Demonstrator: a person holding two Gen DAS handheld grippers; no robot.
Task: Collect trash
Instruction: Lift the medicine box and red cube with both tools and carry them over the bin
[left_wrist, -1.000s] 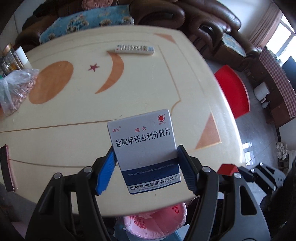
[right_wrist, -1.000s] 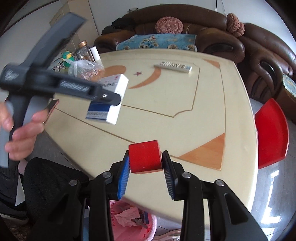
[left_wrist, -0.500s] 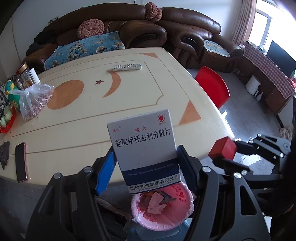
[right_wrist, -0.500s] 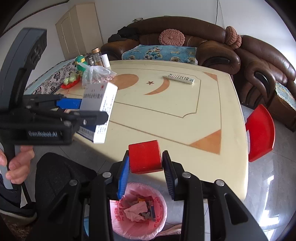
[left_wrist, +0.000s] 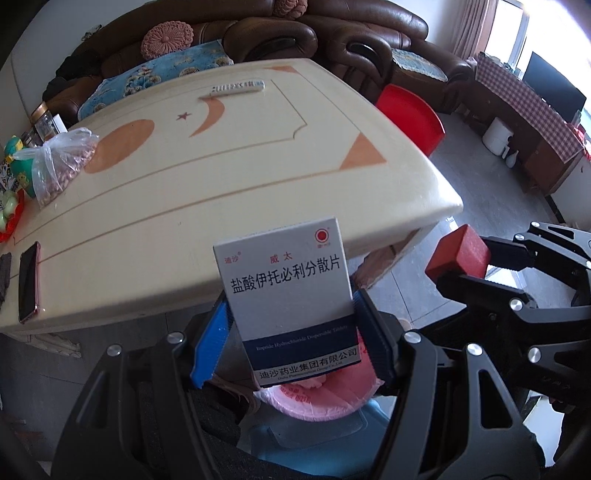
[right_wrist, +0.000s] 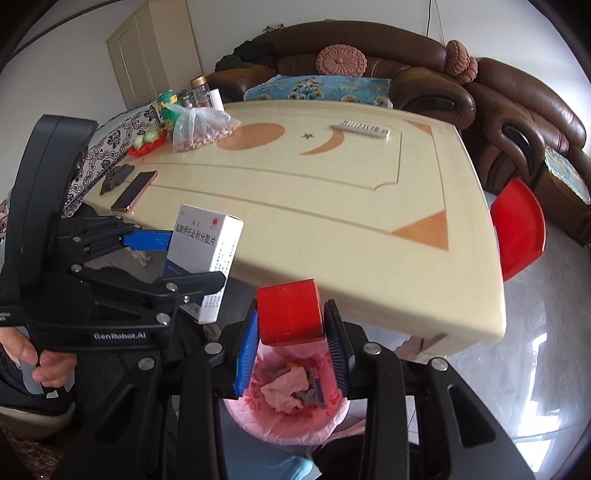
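My left gripper (left_wrist: 291, 332) is shut on a white and blue medicine box (left_wrist: 284, 288) with Chinese print, held upright off the table's near edge. That box (right_wrist: 205, 254) and the left gripper (right_wrist: 177, 262) also show at the left of the right wrist view. My right gripper (right_wrist: 291, 328) is shut on a red block (right_wrist: 288, 312), which the left wrist view shows as the red block (left_wrist: 460, 254) at the right. Below both hangs a bin lined with a pink bag (right_wrist: 284, 424), holding crumpled paper; the pink bag (left_wrist: 317, 395) is partly hidden behind the box.
The cream table (right_wrist: 332, 206) carries a remote control (right_wrist: 364, 128), a phone (right_wrist: 133, 191), a plastic bag of nuts (right_wrist: 199, 127), jars and a red dish at its far left. A red stool (right_wrist: 519, 229) stands at the right. Brown sofas line the back wall.
Both grippers have drawn back from over the table to beyond its near edge, each keeping its load. The pink-lined bin has come into fuller view beneath them.
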